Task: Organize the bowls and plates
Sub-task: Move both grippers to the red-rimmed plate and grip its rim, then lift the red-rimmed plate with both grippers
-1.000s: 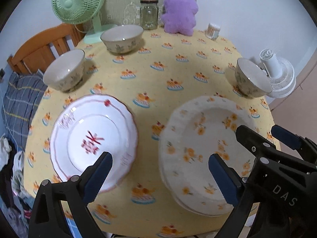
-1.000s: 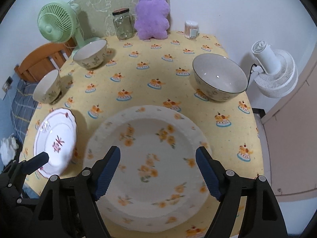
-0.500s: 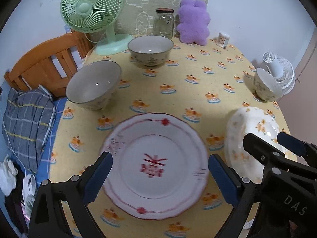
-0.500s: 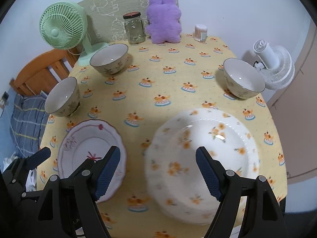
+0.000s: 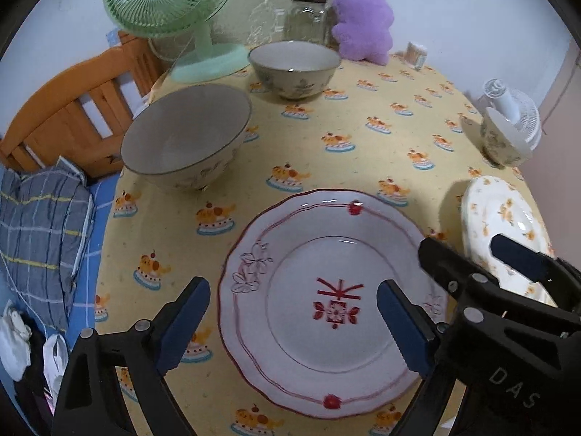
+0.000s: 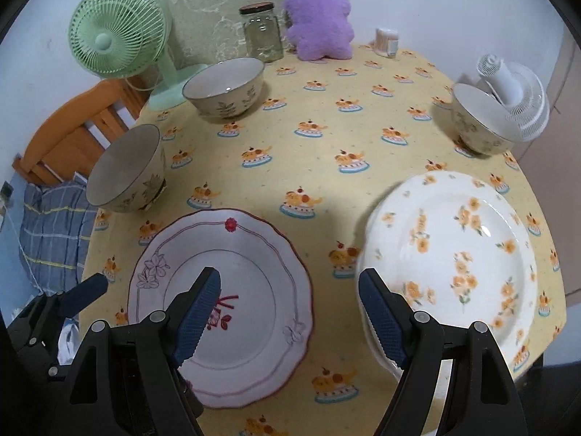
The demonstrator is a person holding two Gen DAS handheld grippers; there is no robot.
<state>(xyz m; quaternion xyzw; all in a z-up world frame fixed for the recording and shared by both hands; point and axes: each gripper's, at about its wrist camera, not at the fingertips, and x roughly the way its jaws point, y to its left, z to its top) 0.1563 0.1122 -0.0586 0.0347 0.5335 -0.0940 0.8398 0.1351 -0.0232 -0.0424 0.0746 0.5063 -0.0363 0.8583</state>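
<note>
Both grippers being held spread above the plates

The left gripper (image 5: 292, 321), jaws just narrowing, is being hovered over the red-trimmed plate (image 5: 326, 305); the right gripper (image 6: 290, 312) is being kept wide, nothing pinched.

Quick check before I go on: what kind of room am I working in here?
Most likely a bedroom or small living space at home. A wooden bed frame with a checked pillow stands beside the table, and a purple plush toy sits against the wall.
</note>
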